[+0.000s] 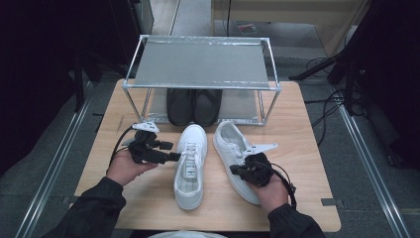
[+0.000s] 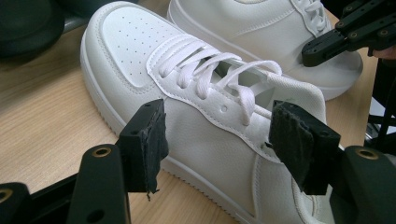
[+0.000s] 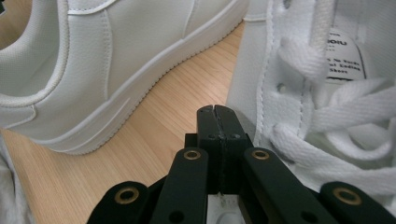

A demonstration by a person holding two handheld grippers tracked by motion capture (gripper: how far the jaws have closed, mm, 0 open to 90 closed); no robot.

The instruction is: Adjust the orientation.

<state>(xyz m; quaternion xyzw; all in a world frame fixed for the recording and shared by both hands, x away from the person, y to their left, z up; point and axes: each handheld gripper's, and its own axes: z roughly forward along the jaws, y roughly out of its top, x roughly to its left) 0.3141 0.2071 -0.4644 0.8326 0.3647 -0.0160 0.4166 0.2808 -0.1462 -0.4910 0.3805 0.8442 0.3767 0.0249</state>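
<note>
Now the left gripper [image 1: 174, 151] sits left of centre in the high view, jaws spread wide on either side of the left white sneaker [image 1: 190, 166], pads not touching it. Right of centre, the right gripper [image 1: 234, 170] has its jaws pressed together with nothing between them, beside the laces of the right white sneaker [image 1: 233, 151]. Both sneakers lie mid-frame on the wooden table [image 1: 148, 198], below the metal rack [image 1: 200, 64] holding black shoes [image 1: 193, 105].
</note>
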